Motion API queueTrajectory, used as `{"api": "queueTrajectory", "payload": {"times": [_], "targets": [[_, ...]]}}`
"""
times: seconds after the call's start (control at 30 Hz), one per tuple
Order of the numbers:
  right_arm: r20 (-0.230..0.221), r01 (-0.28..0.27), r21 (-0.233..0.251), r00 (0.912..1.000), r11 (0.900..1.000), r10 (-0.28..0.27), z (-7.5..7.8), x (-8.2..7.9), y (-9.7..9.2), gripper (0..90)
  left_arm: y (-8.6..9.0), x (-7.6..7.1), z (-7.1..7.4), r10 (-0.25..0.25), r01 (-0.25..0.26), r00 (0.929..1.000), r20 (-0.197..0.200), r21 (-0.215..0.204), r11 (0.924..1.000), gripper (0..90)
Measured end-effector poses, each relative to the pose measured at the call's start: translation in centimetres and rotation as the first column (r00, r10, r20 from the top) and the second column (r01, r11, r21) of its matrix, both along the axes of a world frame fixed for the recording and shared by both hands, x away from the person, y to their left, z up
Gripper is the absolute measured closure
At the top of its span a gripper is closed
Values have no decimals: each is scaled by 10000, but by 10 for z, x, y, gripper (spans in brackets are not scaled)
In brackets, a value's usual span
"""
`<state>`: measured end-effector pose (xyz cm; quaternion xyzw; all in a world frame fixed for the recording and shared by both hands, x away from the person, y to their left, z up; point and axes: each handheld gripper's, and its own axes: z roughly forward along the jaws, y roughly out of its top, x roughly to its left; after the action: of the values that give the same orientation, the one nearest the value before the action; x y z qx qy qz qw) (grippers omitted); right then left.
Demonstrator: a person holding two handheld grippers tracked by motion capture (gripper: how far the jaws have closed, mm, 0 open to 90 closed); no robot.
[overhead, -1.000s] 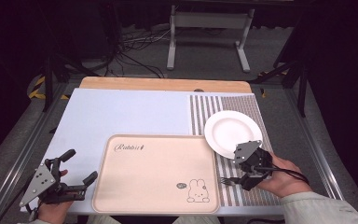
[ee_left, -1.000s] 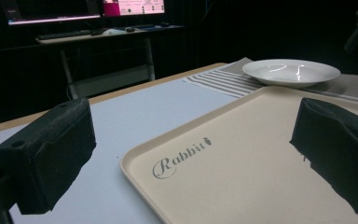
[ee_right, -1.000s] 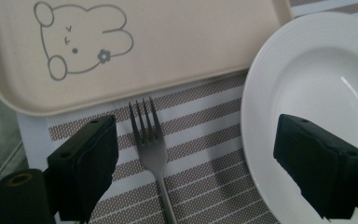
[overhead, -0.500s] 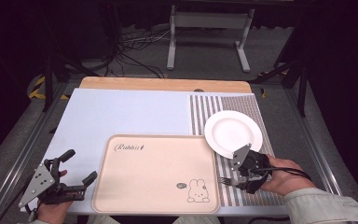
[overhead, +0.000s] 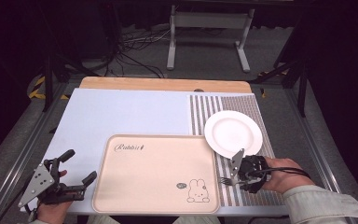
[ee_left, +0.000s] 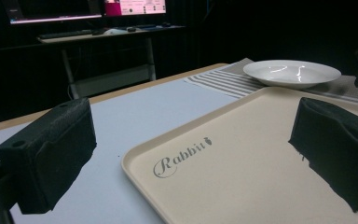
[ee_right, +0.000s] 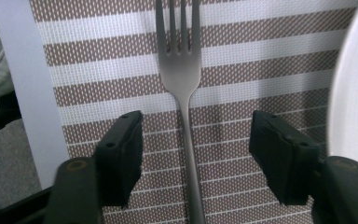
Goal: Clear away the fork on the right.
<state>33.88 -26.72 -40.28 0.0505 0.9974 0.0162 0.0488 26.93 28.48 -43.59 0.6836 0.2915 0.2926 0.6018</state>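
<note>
the left gripper is seen at the lower left of the high view, held in a hand that enters from the bottom edge. its jaws are spread wide and pointed toward the right of the frame, with nothing between them. in the left gripper view the two black pads are seen far apart at the left and right edges.

the right gripper is seen at the lower right of the high view, gripped by a hand whose pale sleeve comes in from the lower right corner. it is angled toward the left of the frame. its jaws have just been closing; in the right gripper view the pads are held apart, nothing being pressed.
</note>
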Motion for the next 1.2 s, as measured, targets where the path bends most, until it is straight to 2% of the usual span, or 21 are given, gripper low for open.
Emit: {"api": "queueTrajectory", "payload": {"times": [0.17, 0.3, 0.37, 0.47, 0.6, 0.73, 1.03, 1.2], "targets": [[-345, -205, -416, 9992, 9989, 191, -6, 3, -1, 591, 1, 0, 0, 40, -41, 10000, -71, -93, 9999, 8], [-501, -449, -434, 9978, 9980, 427, -9, 3, 0, 702, 0, 1, -1, 21, -21, 9999, -134, -6, 10000, 9], [-590, -594, -649, 9967, 9961, 556, -10, 5, 1, 781, -1, 0, -1, 35, -36, 9999, -148, -26, 10000, 10], [-823, -651, -757, 9949, 9950, 588, -12, 8, 2, 841, 0, 0, -1, 30, -31, 9999, -140, -59, 10000, 10], [-682, -1005, -1082, 9933, 9890, 935, -13, 5, 6, 850, 1, 0, -1, 85, -87, 9999, -149, -123, 9999, 10], [-523, -1176, -1101, 9923, 9869, 1124, -13, 3, 6, 852, 1, 0, -1, 84, -86, 9998, -159, -129, 9999, 10], [-643, -1096, -891, 9925, 9900, 1040, -12, 5, 3, 857, 2, 0, -1, 122, -126, 9997, -212, -179, 9998, 11], [-510, -1073, -921, 9934, 9900, 1029, -12, 2, 3, 859, 2, 0, -1, 123, -127, 9997, -192, -193, 9997, 11]]}}
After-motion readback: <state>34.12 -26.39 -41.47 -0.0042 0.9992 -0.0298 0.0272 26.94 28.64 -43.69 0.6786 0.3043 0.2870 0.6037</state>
